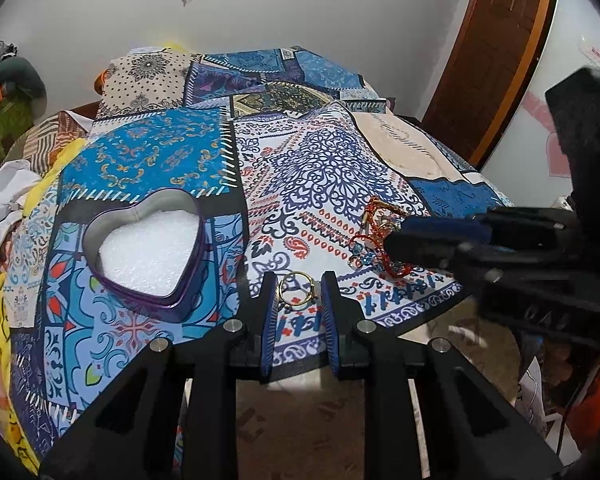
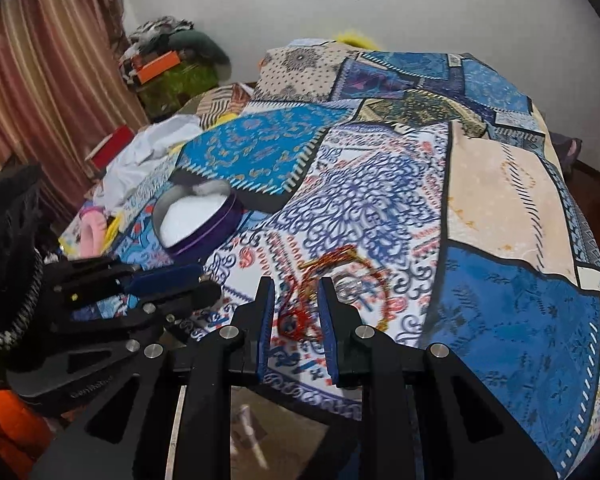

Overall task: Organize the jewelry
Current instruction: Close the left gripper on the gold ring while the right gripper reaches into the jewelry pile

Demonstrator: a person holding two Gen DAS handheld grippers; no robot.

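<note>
A gold ring (image 1: 296,286) lies on the patterned bedspread, just between the tips of my open left gripper (image 1: 298,284). A heart-shaped purple tin (image 1: 146,252) with white padding sits open to its left; it also shows in the right wrist view (image 2: 198,220). A tangle of red and gold jewelry with blue stones (image 1: 376,240) lies to the right. My right gripper (image 2: 294,286) is open over that red tangle (image 2: 300,316), with its fingers on either side. A gold chain (image 2: 380,280) trails off to the right.
The patchwork bedspread (image 1: 320,168) covers the bed, whose near edge drops to a tan floor (image 1: 312,420). Clothes and clutter (image 2: 140,160) pile up at the left. A brown door (image 1: 492,52) stands at the far right.
</note>
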